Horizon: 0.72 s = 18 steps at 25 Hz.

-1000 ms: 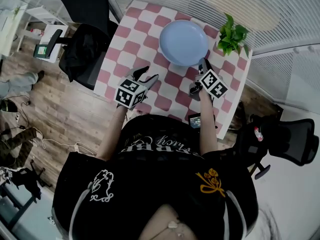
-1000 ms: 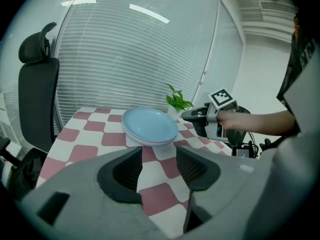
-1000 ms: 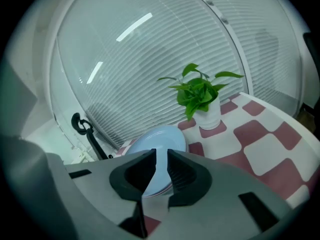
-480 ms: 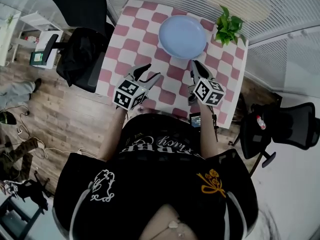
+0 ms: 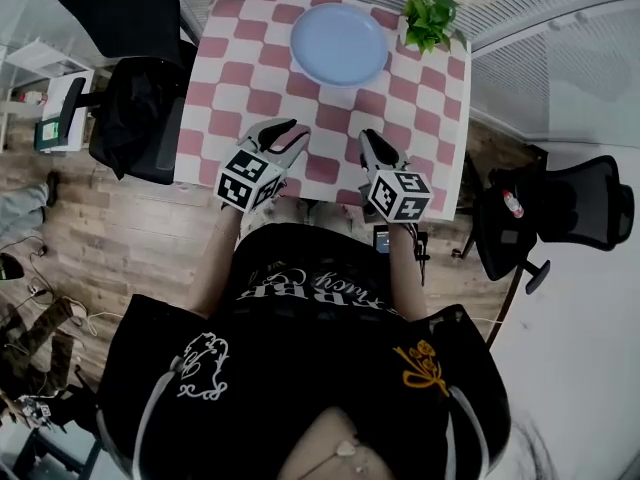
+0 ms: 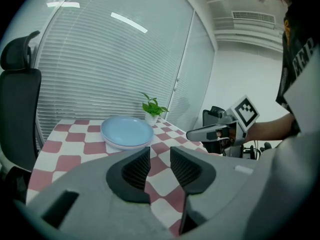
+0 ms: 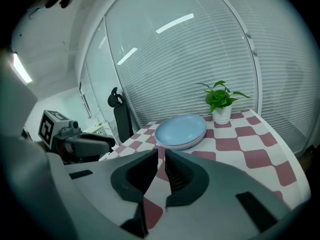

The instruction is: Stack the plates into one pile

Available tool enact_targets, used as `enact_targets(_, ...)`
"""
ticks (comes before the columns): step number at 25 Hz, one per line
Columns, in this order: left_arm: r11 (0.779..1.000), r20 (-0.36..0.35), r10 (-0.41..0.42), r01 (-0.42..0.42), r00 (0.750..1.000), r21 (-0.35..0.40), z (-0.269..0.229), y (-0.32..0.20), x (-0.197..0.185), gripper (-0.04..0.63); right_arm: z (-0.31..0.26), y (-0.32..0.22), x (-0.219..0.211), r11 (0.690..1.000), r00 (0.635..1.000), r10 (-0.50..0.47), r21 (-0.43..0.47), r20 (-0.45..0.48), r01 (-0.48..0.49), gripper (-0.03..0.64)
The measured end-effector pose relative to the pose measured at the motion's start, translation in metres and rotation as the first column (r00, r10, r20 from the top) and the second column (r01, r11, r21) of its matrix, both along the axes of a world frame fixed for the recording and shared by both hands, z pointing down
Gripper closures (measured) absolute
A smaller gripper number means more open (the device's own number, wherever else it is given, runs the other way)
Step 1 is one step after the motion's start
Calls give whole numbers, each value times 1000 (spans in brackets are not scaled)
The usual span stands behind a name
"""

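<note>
Head view looks steeply down on a table [image 5: 250, 80] covered in a pink-and-white chequered cloth. A pile of plates [image 5: 338, 43], pale blue on top, sits near the table's far edge, toward the far right corner. A potted plant [image 5: 430, 18] stands in that corner, just beside the pile. Both tools hang over the near edge, well apart from the pile. The left tool [image 5: 287, 133] is toward the near left corner and the right tool [image 5: 368, 140] toward the near right. A black chair [image 5: 130, 108] stands against the table's left edge.

Left gripper view shows the left tool's jaws apart with a moderate gap. They have just been closing, and nothing is between them; only the chequered cloth shows through the gap. The pile lies ahead and a little left of the jaws, with paler rims showing under the blue top plate. The right tool reaches in from the right side.

Right gripper view shows the right tool's jaws nearly together, with a narrow slit between them and nothing in it. The pile lies ahead, slightly to the right, and the plant stands behind it. The left tool shows at the left.
</note>
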<state>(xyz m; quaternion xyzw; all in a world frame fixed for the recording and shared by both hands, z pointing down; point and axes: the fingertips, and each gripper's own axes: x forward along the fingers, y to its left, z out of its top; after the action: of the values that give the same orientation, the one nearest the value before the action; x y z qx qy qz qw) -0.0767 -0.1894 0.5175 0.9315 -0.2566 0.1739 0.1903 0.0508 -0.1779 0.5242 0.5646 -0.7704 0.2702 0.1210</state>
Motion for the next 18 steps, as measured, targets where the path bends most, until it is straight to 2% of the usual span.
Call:
enact_targets(9,999,-27,22,-21,999,37,-17,29,27,472,-5,35,-1,998,998,-65,24,3,65,571)
enact_targets(14,998,-25,31,-29,999,53,-28,68,58,472,-14,72,22,994,994,-103,41,-29,104,571)
enact_targets(18,998,-26,-3,5,1000,56,-33,109,79,472,-14,113,39,989,989,-140,45,-41,142,571)
